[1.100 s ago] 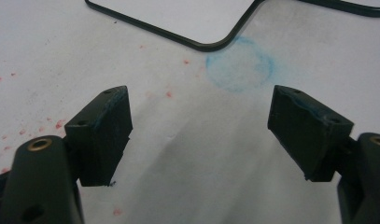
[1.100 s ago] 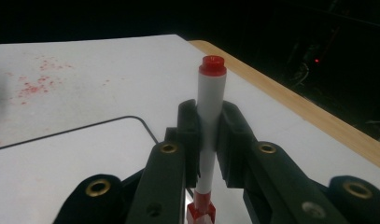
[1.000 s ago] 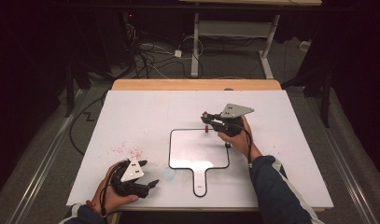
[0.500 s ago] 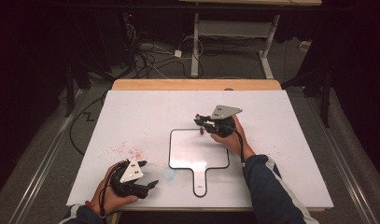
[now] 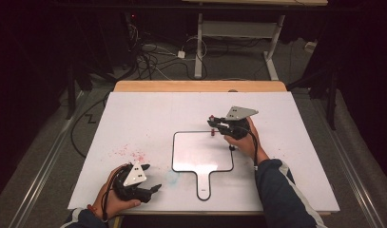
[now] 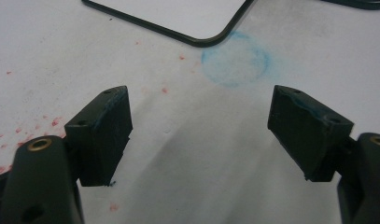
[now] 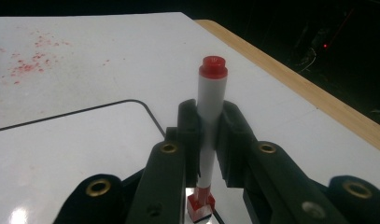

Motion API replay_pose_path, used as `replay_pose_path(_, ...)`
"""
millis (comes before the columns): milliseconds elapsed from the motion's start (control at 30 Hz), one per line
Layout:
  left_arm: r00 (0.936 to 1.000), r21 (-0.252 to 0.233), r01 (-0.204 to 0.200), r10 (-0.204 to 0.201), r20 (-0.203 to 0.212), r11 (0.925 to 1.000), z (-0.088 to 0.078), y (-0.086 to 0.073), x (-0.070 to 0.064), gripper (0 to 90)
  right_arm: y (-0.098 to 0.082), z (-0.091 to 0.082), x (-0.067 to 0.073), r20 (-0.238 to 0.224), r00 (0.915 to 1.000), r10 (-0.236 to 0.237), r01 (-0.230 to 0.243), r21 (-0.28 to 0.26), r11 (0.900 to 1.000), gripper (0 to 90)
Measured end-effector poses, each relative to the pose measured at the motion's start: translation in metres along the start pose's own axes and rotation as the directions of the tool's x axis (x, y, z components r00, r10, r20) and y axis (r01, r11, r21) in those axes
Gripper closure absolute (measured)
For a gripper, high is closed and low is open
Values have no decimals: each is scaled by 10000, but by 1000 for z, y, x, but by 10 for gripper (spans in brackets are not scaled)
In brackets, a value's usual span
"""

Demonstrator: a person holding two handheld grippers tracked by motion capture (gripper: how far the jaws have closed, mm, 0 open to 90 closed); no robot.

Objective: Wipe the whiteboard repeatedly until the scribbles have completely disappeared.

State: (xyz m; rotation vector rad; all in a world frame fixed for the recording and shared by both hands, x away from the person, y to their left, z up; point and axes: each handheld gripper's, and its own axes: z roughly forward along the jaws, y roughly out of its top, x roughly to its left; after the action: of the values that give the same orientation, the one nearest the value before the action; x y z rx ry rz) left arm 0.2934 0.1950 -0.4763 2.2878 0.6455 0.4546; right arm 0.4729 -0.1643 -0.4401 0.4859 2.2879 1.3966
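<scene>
Left gripper (image 5: 142, 189): jaws spread wide, nothing between, a blue smudge (image 6: 235, 59) ahead of them. Right gripper (image 7: 210, 135): jaws clamped on a red marker (image 7: 211, 112), mid-barrel, over the paddle-shaped whiteboard (image 5: 200, 152) corner. Marker's long axis stands upright across the jaws, tip down, red end up. Risk: narrow grip, so tip pressure could pivot or slide it

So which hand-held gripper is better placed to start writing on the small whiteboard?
Right. The right hand-held gripper is shut on the red marker at the whiteboard's far corner. The left hand-held gripper is open, off the board.
</scene>
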Motion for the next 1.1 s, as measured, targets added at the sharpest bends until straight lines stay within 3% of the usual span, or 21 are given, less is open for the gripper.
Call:
replay_pose_path(667, 10000, 38, 4, -4, -1, 10000, 1, 1, -1, 207, -15, -38, -12, 657, 9977, 181, -206, 372, 9991, 817)
replay_pose_path(1100, 10000, 70, -17, 17, 22, 10000, 1, 1, -1, 207, -15, -51, -3, 278, 9995, 164, -182, 660, 9977, 816)
